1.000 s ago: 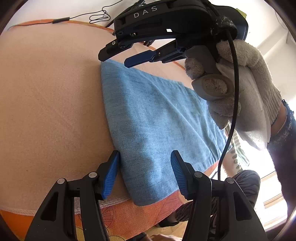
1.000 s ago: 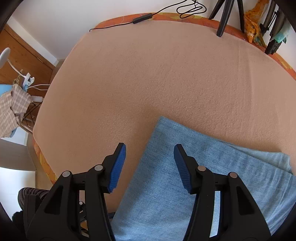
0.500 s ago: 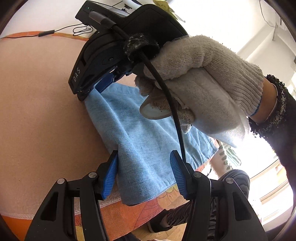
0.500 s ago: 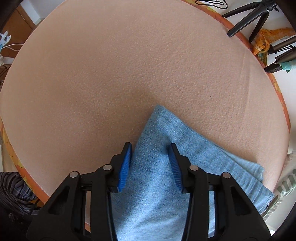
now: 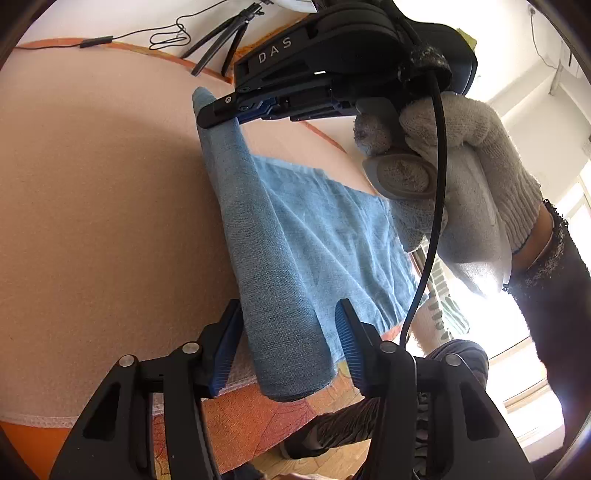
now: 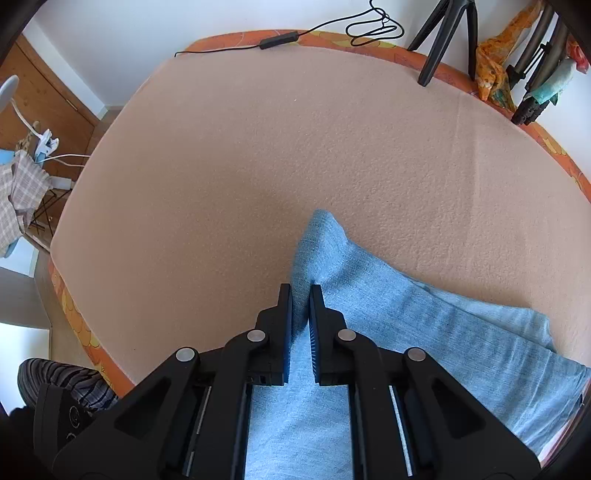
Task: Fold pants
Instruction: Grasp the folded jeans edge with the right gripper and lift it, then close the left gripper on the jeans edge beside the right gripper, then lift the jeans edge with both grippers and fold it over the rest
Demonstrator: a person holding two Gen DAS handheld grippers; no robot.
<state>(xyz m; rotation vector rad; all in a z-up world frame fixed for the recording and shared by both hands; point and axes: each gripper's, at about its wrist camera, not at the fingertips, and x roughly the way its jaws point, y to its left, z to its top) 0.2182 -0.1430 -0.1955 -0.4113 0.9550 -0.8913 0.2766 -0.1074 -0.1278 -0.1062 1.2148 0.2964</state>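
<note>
Light blue pants (image 5: pixel 295 236), folded into a long band, lie on a peach-covered bed (image 5: pixel 92 203). My right gripper (image 6: pixel 300 295) is shut on the far corner of the pants (image 6: pixel 406 325) and lifts it into a ridge; it also shows at the top of the left wrist view (image 5: pixel 229 110), held by a gloved hand. My left gripper (image 5: pixel 286 325) is open, its blue pads either side of the near folded edge, which hangs over the bed's edge.
A tripod (image 6: pixel 439 40) and a black cable (image 6: pixel 332 29) sit at the bed's far edge. Orange patterned bed trim (image 5: pixel 258 417) runs below the near edge. A lamp and checked cloth (image 6: pixel 22 177) stand at the left.
My right gripper closed on the pants' corner and raised it, pulling the edge up into a ridge. My left gripper stayed open around the near edge.
</note>
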